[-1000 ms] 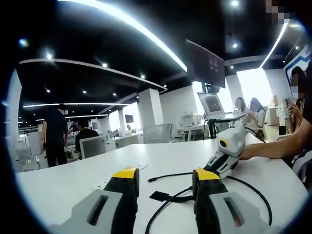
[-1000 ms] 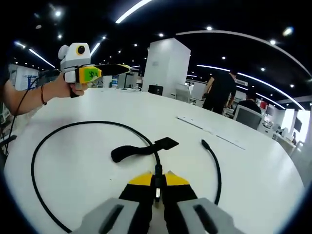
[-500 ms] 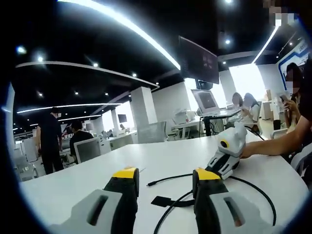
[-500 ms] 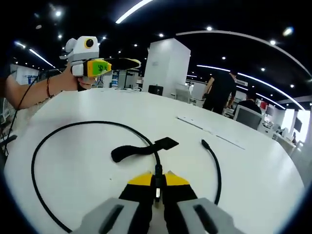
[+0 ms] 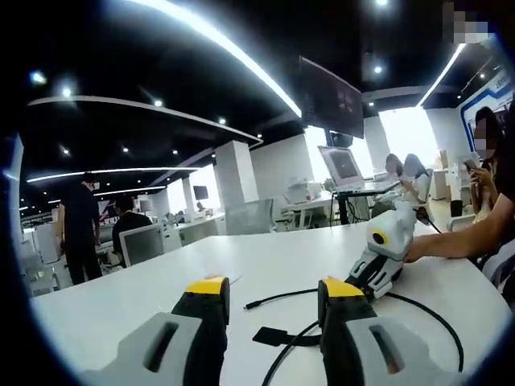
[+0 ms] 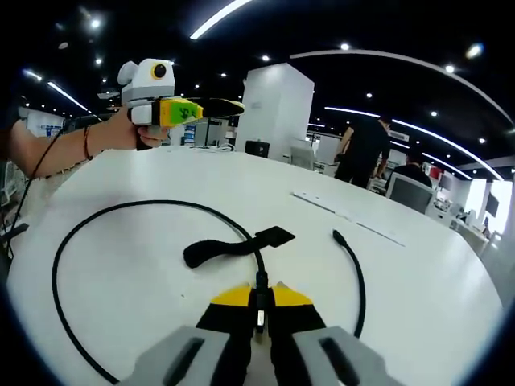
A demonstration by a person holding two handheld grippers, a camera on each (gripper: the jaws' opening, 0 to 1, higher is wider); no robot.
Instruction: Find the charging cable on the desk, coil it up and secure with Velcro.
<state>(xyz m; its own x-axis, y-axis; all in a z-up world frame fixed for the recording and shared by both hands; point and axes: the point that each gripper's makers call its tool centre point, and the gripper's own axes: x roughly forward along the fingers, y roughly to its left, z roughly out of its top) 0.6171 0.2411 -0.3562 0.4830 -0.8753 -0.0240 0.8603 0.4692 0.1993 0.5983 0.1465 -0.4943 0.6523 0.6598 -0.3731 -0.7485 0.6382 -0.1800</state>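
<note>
Right tongs [image 6: 257, 296] clamp the charging cable [image 6: 121, 211] on the desk [image 6: 418, 273]; left tongs [image 5: 273, 291] gape apart.

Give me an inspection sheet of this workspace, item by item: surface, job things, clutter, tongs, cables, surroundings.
Surface: white desk, bare apart from the job's things.
Job's things: black charging cable lying in a wide loop; its Velcro strap lies flat, unfastened.
Clutter: nothing seen.
Tongs: right tongs shut on the charging cable, down at the desk; left tongs open, empty, held above the desk.
Cables: one free plug end rests on the desk.
Surroundings: open office, ceiling lights, monitors, people standing and seated behind.
</note>
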